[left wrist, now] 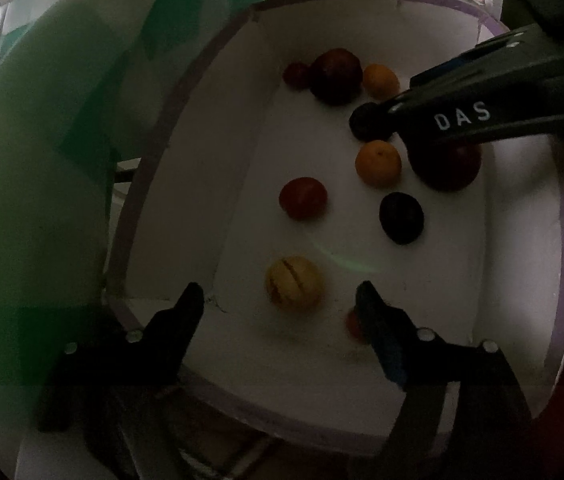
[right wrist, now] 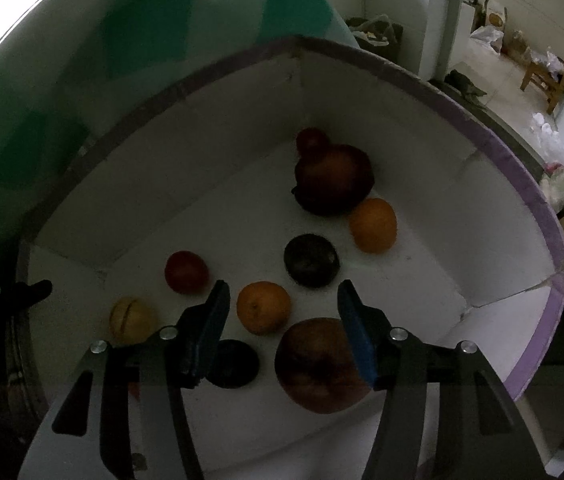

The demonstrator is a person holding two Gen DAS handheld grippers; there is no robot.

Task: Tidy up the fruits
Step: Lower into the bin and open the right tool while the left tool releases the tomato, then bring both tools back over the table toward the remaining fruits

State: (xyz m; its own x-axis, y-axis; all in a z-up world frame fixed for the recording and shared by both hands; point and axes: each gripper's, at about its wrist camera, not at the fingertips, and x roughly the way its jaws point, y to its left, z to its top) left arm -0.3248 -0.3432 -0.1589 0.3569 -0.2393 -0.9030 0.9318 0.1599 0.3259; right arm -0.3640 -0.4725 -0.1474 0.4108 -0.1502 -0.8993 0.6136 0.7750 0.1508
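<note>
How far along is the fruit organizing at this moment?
Little looks sorted: oranges, dark round fruits and red fruits lie mixed and scattered in the white foam box. Nothing is held: both the left hand-held gripper and the right hand-held gripper are open above the fruit. Grouping remains.

White box [left wrist: 362,392] w/ purple rim holding fruit: yellow striped melon [left wrist: 293,283], red tomato [left wrist: 302,198], two oranges [left wrist: 378,162], dark plums. Left hand-held gripper [left wrist: 279,300] hovering over near wall, jaws apart. Right hand-held gripper [left wrist: 392,114] reaching in from right.
</note>
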